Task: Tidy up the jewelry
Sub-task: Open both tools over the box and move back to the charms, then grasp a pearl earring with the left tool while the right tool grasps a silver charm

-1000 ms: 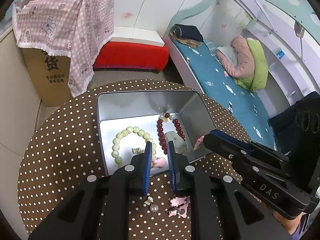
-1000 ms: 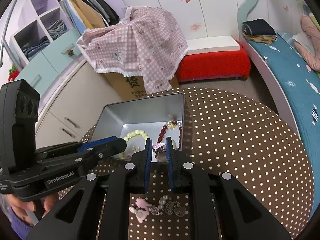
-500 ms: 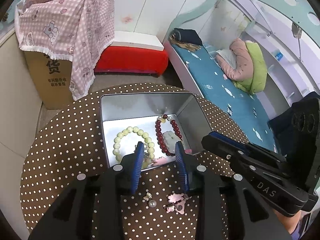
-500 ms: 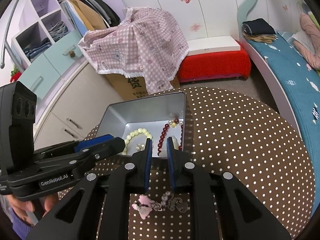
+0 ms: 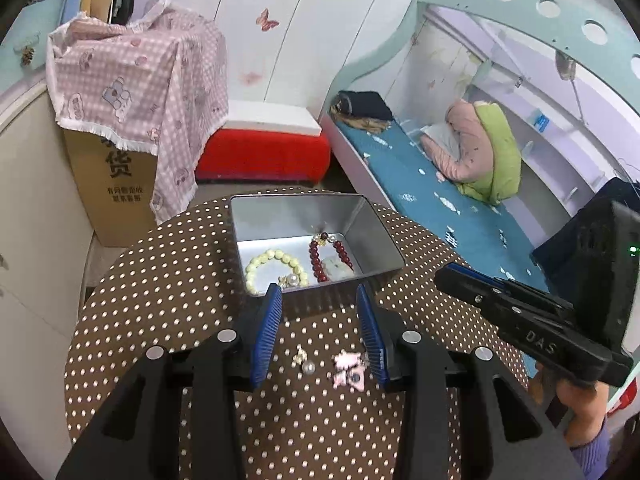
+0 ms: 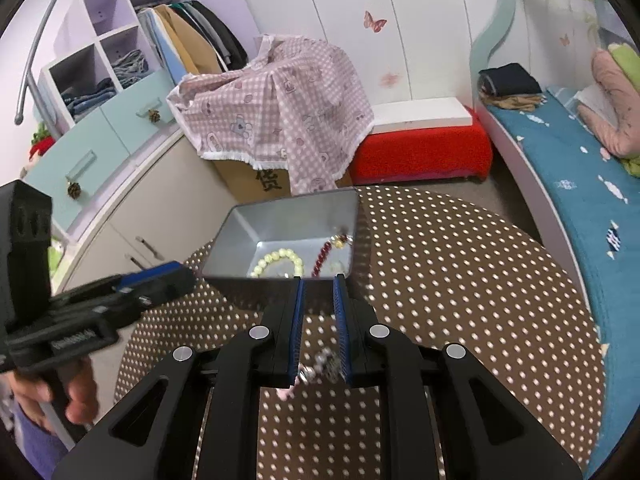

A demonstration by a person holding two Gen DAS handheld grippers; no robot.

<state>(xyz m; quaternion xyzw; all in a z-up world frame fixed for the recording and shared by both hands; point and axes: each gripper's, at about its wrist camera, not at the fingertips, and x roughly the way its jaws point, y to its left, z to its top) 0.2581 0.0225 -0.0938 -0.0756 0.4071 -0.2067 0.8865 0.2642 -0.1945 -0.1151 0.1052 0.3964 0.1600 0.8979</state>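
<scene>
Bedroom setting: a round brown surface [image 5: 160, 320] with white dots, with a bed and a wardrobe behind it.

Left gripper [image 5: 318, 320]: its jaws have just been opening and now stand apart, with nothing between them. It hovers over the surface, just short of the tin. Below its jaws, loose on the surface, lie a pearl earring [image 5: 306, 364] and a pink charm [image 5: 350, 368].

Right gripper [image 6: 319, 320]: its jaws stand close together with a narrow gap, and nothing is pressed between them. A blurred beaded trinket [image 6: 326, 364] lies on the surface beneath them.

Further out, an open metal tin [image 5: 380, 236] sits on the surface. Inside it are a pale bead bracelet [image 5: 264, 266], a dark red bead bracelet [image 5: 316, 258], a pale green pendant [image 5: 338, 270] and a small pearl piece [image 5: 290, 279].

Judged from this, the task looks mostly done: four pieces are in the tin, and the few small pieces on the surface remain to be picked up.
</scene>
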